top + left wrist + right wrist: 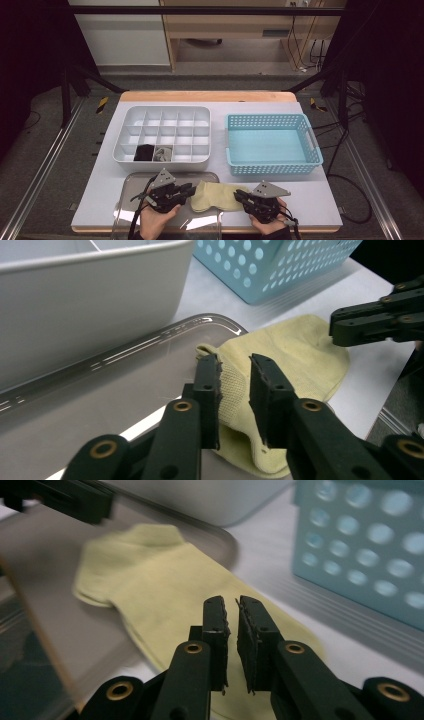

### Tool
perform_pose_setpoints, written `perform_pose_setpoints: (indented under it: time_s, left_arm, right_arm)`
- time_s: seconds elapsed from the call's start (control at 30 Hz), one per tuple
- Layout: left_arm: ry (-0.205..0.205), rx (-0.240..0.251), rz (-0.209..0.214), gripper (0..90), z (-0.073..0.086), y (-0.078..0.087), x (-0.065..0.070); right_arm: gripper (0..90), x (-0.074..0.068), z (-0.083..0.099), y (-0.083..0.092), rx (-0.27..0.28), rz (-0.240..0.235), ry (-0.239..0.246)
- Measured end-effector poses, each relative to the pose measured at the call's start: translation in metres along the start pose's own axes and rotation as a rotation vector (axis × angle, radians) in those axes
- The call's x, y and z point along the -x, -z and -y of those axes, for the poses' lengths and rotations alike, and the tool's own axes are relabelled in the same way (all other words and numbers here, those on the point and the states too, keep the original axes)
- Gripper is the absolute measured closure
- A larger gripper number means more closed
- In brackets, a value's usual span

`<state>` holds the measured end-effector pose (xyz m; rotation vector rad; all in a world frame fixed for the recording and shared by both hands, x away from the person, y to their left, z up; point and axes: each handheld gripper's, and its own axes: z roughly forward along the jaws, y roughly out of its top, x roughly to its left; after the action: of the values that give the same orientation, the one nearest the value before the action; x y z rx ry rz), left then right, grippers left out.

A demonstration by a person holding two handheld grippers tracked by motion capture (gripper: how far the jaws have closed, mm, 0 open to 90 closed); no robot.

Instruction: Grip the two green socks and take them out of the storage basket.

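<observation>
With the left gripper [235, 385] parted over the yellow sock [216, 196] lying half on the clear tray [131, 186] and the right gripper [232, 625] nearly closed but empty above it, either could have pinched only one layer.

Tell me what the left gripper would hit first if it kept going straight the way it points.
Most likely the yellow sock: the left gripper has its jaws slightly apart just over the sock's near end. Beyond the sock in that line is the right gripper. Depth is hard to judge, so it might skim over the cloth.
</observation>
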<state>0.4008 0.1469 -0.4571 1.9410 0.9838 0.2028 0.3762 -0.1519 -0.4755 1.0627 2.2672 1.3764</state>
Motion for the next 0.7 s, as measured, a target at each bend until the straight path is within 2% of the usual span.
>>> perform_pose_setpoints:
  time_s: [0.07, 0.13, 0.2, 0.27, 0.4, 0.53, 0.6, 0.7]
  left_arm:
    - [-0.011, -0.026, -0.02, 69.5, 0.001, -0.006, 0.002]
    - [-0.006, -0.047, -0.022, 70.1, 0.003, -0.009, 0.002]
    - [0.006, -0.058, -0.019, 74.9, 0.004, -0.009, 0.001]
    - [0.009, -0.069, -0.016, 79.9, 0.005, -0.008, 0.0]
    - [0.008, -0.085, -0.011, 88.9, 0.007, -0.007, 0.0]
    - [0.021, -0.077, 0.017, 89.3, 0.006, -0.003, 0.001]
    - [0.03, -0.068, 0.034, 89.3, 0.006, 0.0, 0.002]
    - [0.041, -0.064, 0.047, 89.4, 0.006, 0.001, 0.002]
  right_arm:
    - [80.6, -0.008, -0.002, -0.002, 0.013, -0.04, 0.006]
    - [80.1, -0.014, -0.004, -0.005, 0.015, -0.076, 0.013]
    - [79.4, -0.019, -0.005, -0.008, 0.014, -0.094, 0.03]
    - [78.2, -0.022, -0.004, -0.013, 0.004, -0.115, 0.027]
    - [76.4, -0.026, 0.001, -0.021, -0.026, -0.131, 0.041]
    - [76.2, -0.028, 0.002, -0.024, -0.038, -0.139, 0.053]
    - [80.0, -0.028, 0.003, -0.026, -0.056, -0.138, 0.057]
    - [87.6, -0.025, 0.005, -0.027, -0.056, -0.142, 0.047]
